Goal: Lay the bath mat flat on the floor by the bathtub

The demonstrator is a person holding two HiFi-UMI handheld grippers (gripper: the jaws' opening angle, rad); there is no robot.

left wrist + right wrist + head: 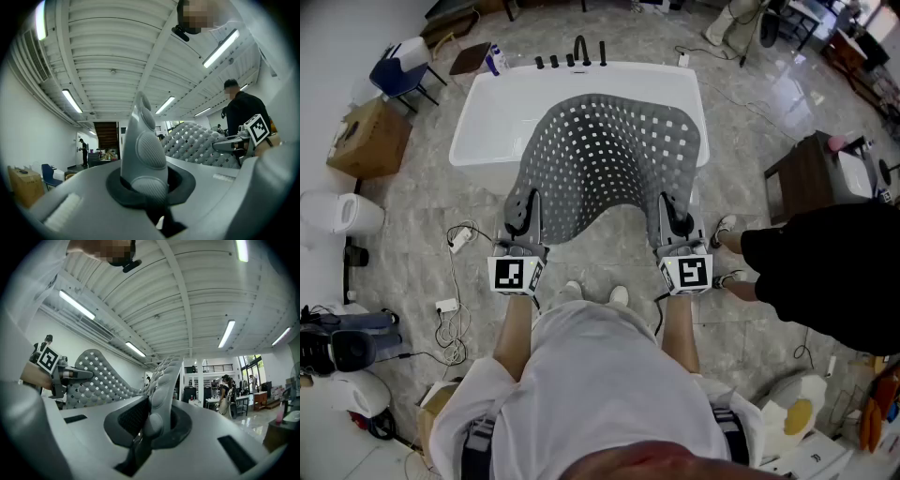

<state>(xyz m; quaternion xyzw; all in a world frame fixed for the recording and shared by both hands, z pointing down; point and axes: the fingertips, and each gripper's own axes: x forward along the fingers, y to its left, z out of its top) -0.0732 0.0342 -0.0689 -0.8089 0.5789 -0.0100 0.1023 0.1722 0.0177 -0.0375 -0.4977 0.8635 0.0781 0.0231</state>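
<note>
The grey perforated bath mat (pixel 605 159) is held up in the air, its far part draped over the white bathtub (pixel 483 117). My left gripper (pixel 521 217) is shut on the mat's near left corner and my right gripper (pixel 677 220) on its near right corner. In the left gripper view the mat corner (pixel 144 140) stands up between the shut jaws of the left gripper (pixel 143 185), with the right gripper (pixel 236 143) beyond. In the right gripper view the nubbed mat edge (pixel 164 380) is pinched in the right gripper (pixel 152 420), and the left gripper (pixel 70 375) shows at the left.
Black taps (pixel 579 52) line the tub's far rim. At the left are a cardboard box (pixel 367 139), a blue chair (pixel 398 70) and a white toilet (pixel 342 214). Cables (pixel 455 319) lie on the floor near left. A person in black (pixel 825 267) and a dark side table (pixel 806 178) are at the right.
</note>
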